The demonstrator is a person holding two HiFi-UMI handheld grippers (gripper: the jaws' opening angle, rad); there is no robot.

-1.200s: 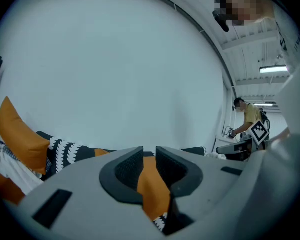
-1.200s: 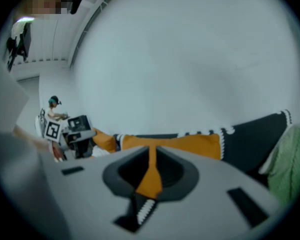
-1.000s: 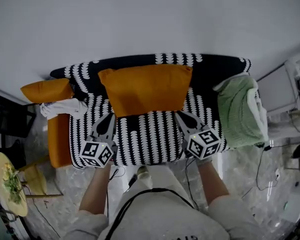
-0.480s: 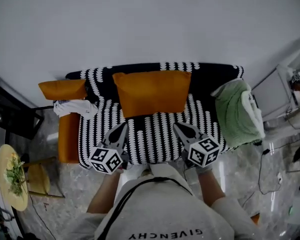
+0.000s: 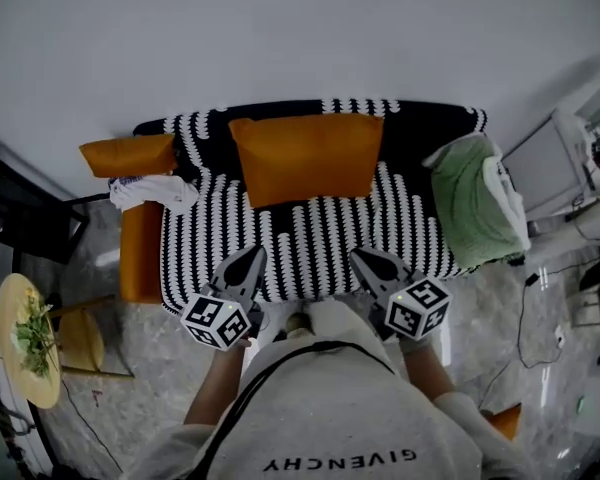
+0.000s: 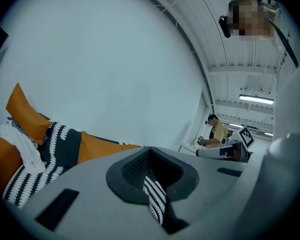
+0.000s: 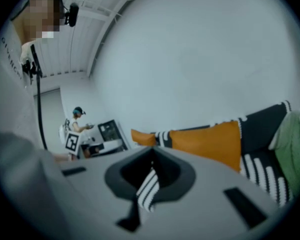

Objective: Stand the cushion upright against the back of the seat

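Two closed grippers over the sofa (image 5: 310,243) seat's front edge; orange cushion (image 5: 305,158) upright against the backrest.
Left gripper (image 5: 250,256), right gripper (image 5: 362,258) — fingers pressed together, empty.

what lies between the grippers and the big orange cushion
Only a bare stretch of the black-and-white seat cover separates the left gripper and right gripper from the big orange cushion; the head view shows it.

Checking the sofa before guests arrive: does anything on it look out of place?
A white cloth lies crumpled at the left end of the sofa, below the smaller orange cushion. The big orange cushion stands straight against the backrest.
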